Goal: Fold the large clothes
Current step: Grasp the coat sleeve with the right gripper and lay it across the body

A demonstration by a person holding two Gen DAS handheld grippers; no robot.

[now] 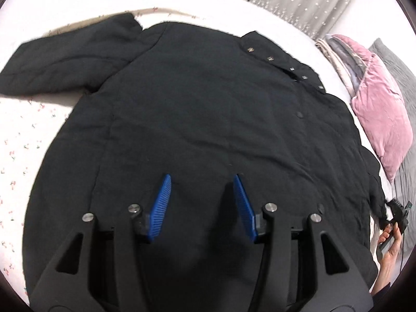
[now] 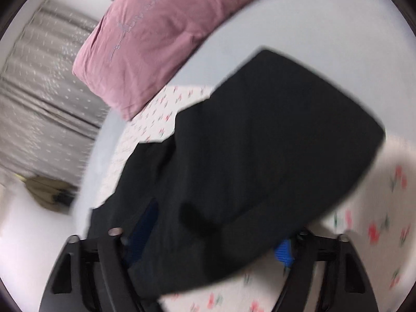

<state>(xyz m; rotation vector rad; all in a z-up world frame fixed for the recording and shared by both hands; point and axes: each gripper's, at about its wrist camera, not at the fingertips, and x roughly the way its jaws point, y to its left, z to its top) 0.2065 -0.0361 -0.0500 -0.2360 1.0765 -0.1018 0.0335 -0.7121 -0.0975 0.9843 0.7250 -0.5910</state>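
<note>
Black padded jacket (image 1: 197,109) lies spread on the floral bedsheet (image 1: 23,140), snaps along one edge. Left gripper (image 1: 202,182) hovers released above it. Only the right wrist view shows the right gripper (image 2: 215,236) clamping a jacket fold; pink pillow (image 2: 156,36) beyond.

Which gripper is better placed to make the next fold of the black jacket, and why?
Right. The right gripper already has the black jacket's sleeve draped between its fingers, probably ready to carry across; the left gripper hovers open above the flat body, holding nothing.
</note>
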